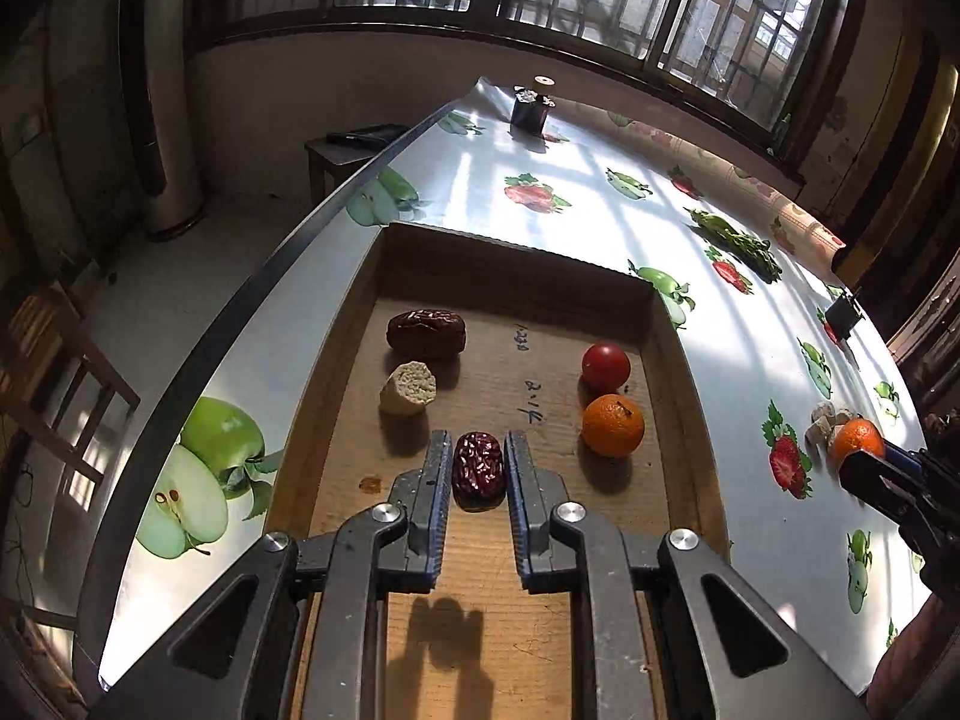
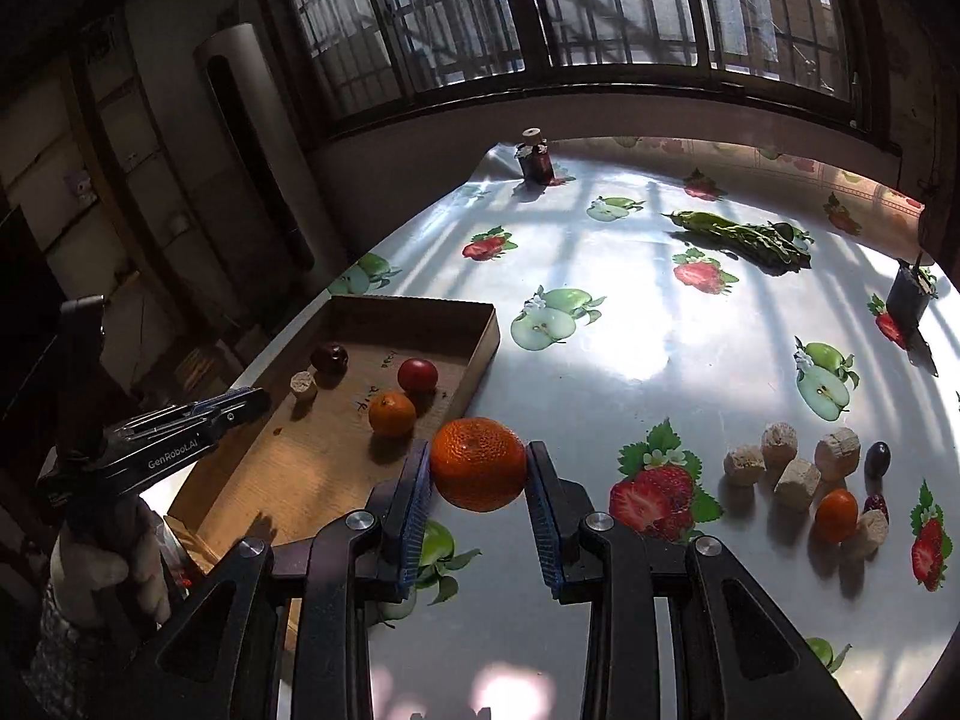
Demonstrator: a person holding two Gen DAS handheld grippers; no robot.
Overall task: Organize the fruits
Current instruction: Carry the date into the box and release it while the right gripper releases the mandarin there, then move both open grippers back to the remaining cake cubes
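Observation:
A shallow cardboard tray (image 1: pixel 678 360) (image 2: pixel 480 354) lies at the table's left edge. In it are a red date (image 1: pixel 426 333), a pale cut chunk (image 1: pixel 408 387), a tomato (image 1: pixel 606 366) (image 2: pixel 417 374) and a mandarin (image 1: pixel 613 425) (image 2: pixel 392 414). My left gripper (image 1: pixel 478 468) is shut on a second red date (image 1: pixel 478 471), low over the tray floor. My right gripper (image 2: pixel 478 468) is shut on a mandarin (image 2: pixel 478 463) (image 1: pixel 858 438) and holds it above the table just right of the tray. Several pale chunks (image 2: pixel 798 465), a small mandarin (image 2: pixel 836 515), a grape (image 2: pixel 877 459) and a date (image 2: pixel 875 504) lie at right.
The table has a glossy fruit-print cloth (image 2: pixel 630 360). A bunch of green vegetables (image 2: pixel 744 237) lies far back. A small dark jar (image 2: pixel 536 159) stands at the far edge and a dark pot (image 2: pixel 910 297) at the right. Windows and a wall lie beyond.

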